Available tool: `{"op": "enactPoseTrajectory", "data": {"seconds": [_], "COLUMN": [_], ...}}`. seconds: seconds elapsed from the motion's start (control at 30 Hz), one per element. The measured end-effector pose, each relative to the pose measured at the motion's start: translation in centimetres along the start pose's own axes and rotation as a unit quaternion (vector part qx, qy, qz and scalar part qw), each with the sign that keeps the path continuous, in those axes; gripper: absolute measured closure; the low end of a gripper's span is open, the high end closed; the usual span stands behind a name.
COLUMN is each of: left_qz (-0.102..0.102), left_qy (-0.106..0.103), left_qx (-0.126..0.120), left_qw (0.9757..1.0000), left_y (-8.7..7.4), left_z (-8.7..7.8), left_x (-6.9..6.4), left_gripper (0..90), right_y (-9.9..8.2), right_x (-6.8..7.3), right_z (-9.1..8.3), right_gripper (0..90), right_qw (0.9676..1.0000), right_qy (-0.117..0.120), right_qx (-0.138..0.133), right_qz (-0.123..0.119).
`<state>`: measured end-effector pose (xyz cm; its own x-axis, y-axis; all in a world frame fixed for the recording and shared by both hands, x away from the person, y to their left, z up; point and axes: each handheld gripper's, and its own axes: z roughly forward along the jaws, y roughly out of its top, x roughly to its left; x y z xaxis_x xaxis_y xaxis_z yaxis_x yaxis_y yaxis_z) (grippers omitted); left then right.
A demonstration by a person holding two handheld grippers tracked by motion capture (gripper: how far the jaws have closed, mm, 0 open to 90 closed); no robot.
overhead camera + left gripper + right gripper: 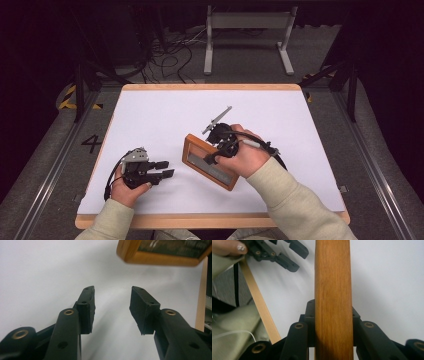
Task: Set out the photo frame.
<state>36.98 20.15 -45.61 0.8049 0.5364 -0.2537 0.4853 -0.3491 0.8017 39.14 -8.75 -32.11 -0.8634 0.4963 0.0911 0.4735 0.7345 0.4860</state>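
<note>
We are gripping the wooden picture frame by its stiff edge with the right tongs, tilted above the counter. It seems light but rigid, its glazing fragile. Our left tongs are hanging half open, empty.

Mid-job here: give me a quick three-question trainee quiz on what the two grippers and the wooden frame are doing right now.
1. True or false: the right gripper has its fingers pressed on the edge of the wooden frame.
2. What lies between the left gripper's fingers? A) the frame B) nothing C) a cable
3. What surface is under the frame?

Key
1. True.
2. B: the fingers stand apart with bare white table between them.
3. The white table top with its wooden rim.
</note>
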Motion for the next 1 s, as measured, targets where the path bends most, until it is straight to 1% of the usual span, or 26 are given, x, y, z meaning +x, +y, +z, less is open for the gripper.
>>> {"op": "enactPoseTrajectory", "data": {"seconds": [0.03,0.07,0.1,0.13,0.17,0.2,0.23,0.27,0.3,0.33,0.37,0.43,0.47,0.53,0.57,0.6,0.63,0.7,0.73,0.77,0.8,0.83,0.87,0.9,0.93,1.0], "left_qz": [-0.001,-0.001,-0.003,-0.002,-0.009,-0.003,-0.009,-0.007,-0.009,-0.009,-0.01,-0.013,-0.013,-0.013,-0.014,-0.015,-0.008,-0.016,-0.015,-0.013,-0.011,-0.01,-0.011,-0.015,-0.015,-0.011], "left_qy": [0.001,0.002,0.003,0.004,0.004,0.005,0.004,0.005,0.008,0.008,0.008,0.009,0.009,0.009,0.009,0.008,0.01,0.005,0.005,0.006,0.008,0.008,0.007,0.005,0.005,0.007], "left_qx": [-0.001,-0.002,-0.002,-0.003,-0.004,-0.005,-0.005,-0.005,-0.005,-0.005,-0.007,-0.008,-0.008,-0.008,-0.008,-0.006,-0.009,-0.007,-0.007,-0.007,-0.008,-0.008,-0.008,-0.008,-0.007,-0.009], "left_qw": [1.0,1.0,1.0,1.0,0.9999,1.0,0.9999,0.9999,0.9999,0.9999,0.9999,0.9998,0.9998,0.9998,0.9998,0.9998,0.9999,0.9998,0.9998,0.9999,0.9999,0.9999,0.9999,0.9999,0.9999,0.9999], "left_y": [0.0,-0.1,-0.2,-0.2,-0.3,-0.4,-0.4,-0.5,-0.6,-0.6,-0.6,-0.7,-0.7,-0.7,-0.7,-0.7,-0.6,-0.7,-0.7,-0.6,-0.6,-0.6,-0.6,-0.6,-0.6,-0.6], "left_z": [0.0,-0.1,-0.2,-0.3,-0.4,-0.5,-0.5,-0.6,-0.7,-0.7,-0.7,-0.9,-0.9,-0.9,-0.8,-0.8,-0.8,-0.8,-0.8,-0.8,-0.8,-0.8,-0.8,-0.8,-0.8,-0.7], "left_x": [0.0,0.0,0.0,0.1,0.0,0.1,0.1,0.1,0.2,0.2,0.2,0.2,0.2,0.2,0.2,0.2,0.2,0.1,0.2,0.2,0.3,0.3,0.2,0.2,0.2,0.2], "left_gripper": [55.7,55.7,55.7,55.7,55.7,55.7,55.7,55.7,55.8,55.8,55.8,55.7,55.7,55.7,55.7,55.8,55.7,55.7,55.7,55.7,55.7,55.7,55.7,55.7,55.7,55.7], "right_y": [0.3,0.4,0.7,0.9,1.1,1.3,1.5,1.7,1.9,1.9,2.0,2.2,2.2,2.1,2.0,2.0,1.9,1.7,1.7,1.6,1.5,1.4,1.3,1.2,1.1,0.9], "right_x": [-0.2,-0.3,-0.4,-0.6,-0.8,-1.0,-1.2,-1.8,-2.1,-2.1,-2.3,-3.3,-3.3,-3.9,-4.2,-4.5,-4.7,-5.2,-5.4,-5.6,-5.8,-6.0,-6.2,-6.4,-6.6,-7.1], "right_z": [-0.4,-0.6,-0.8,-1.0,-1.2,-1.3,-1.4,-1.3,-1.2,-1.2,-1.0,-0.2,-0.2,0.3,0.5,0.7,0.9,1.3,1.5,1.8,2.0,2.2,2.4,2.6,2.8,3.2], "right_gripper": [72.0,72.1,72.0,72.1,72.1,72.1,72.1,72.2,72.3,72.3,72.4,72.4,72.4,72.4,72.4,72.4,72.4,72.3,72.3,72.3,72.4,72.4,72.4,72.4,72.4,72.3], "right_qw": [0.9997,0.9992,0.9983,0.9971,0.9951,0.9934,0.991,0.9866,0.9841,0.9841,0.9814,0.9708,0.9708,0.9691,0.9696,0.9693,0.9694,0.9668,0.9643,0.9629,0.9625,0.9623,0.9631,0.9638,0.9638,0.9654], "right_qy": [0.002,0.003,0.002,0.003,0.0,0.003,0.006,0.016,0.022,0.022,0.026,0.038,0.038,0.038,0.04,0.043,0.046,0.057,0.063,0.071,0.078,0.084,0.086,0.087,0.085,0.084], "right_qx": [-0.001,-0.001,0.002,0.005,0.009,0.014,0.024,0.038,0.042,0.042,0.048,0.073,0.073,0.078,0.078,0.079,0.079,0.077,0.079,0.078,0.08,0.083,0.081,0.082,0.083,0.086], "right_qz": [-0.024,-0.039,-0.059,-0.076,-0.099,-0.114,-0.131,-0.158,-0.171,-0.171,-0.184,-0.225,-0.225,-0.231,-0.228,-0.229,-0.228,-0.237,-0.245,-0.248,-0.247,-0.245,-0.242,-0.238,-0.239,-0.231]}}
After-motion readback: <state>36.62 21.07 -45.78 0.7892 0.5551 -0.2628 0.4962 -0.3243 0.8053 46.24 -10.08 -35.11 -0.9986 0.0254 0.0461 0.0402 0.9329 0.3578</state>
